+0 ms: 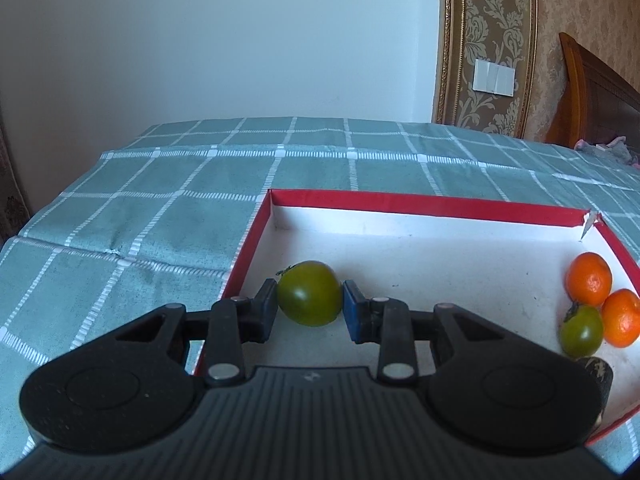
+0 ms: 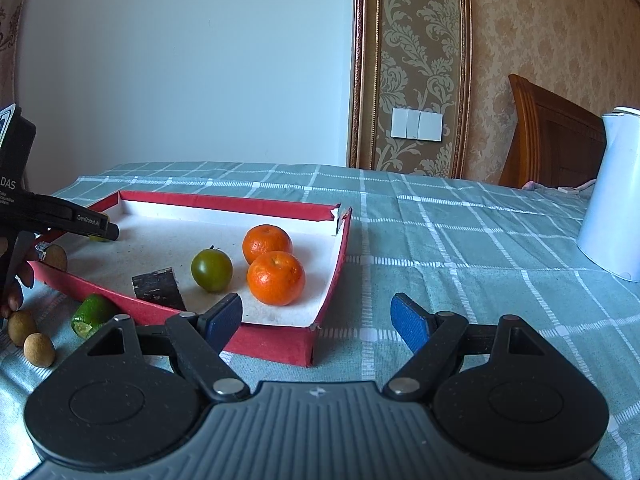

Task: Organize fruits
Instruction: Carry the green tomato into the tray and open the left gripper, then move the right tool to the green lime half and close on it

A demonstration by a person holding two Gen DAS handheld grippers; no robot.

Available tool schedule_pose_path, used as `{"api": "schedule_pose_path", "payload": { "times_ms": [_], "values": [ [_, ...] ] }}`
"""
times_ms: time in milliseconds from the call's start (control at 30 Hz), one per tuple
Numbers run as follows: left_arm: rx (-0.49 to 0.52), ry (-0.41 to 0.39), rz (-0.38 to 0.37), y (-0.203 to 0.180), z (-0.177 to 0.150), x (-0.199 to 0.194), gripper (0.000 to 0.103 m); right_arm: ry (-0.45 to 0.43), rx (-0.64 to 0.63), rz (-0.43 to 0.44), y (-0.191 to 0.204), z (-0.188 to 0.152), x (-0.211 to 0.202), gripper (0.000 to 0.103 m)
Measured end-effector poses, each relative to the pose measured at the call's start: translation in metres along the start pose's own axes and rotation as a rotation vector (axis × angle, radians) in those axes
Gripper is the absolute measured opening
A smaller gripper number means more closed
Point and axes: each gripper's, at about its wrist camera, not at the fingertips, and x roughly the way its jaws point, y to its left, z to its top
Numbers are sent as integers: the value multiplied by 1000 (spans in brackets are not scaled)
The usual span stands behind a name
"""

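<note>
Left gripper (image 1: 310, 304) clamped on green tomato (image 1: 309, 293) inside red tray (image 1: 420, 201); right gripper (image 2: 316, 322) spread, empty.

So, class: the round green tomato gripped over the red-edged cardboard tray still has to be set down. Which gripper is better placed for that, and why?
Left. The left gripper already clamps the round green tomato over the red-edged cardboard tray. The right gripper is open and empty, near the tray's corner.

Two oranges (image 2: 267, 243), two green tomatoes (image 1: 310, 294), three longans (small, brown) (image 2: 39, 350), one lime (image 2: 91, 315)
</note>
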Motion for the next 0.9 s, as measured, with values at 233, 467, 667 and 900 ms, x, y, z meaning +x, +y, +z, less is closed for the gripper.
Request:
{"api": "schedule_pose_path", "payload": {
  "times_ms": [233,467,667,900],
  "values": [
    [12,-10,3,-1,-1,0,34,3,0,0,0,0,1,82],
    [19,-13,-14,-4,-2,-1,49,3,0,0,1,0,1,82],
    [26,-8,-31,-5,-2,-3,58,3,0,0,0,0,0,82],
    [28,-20,-34,-5,-5,-11,66,7,4,0,0,0,1,85]
  ]
}}
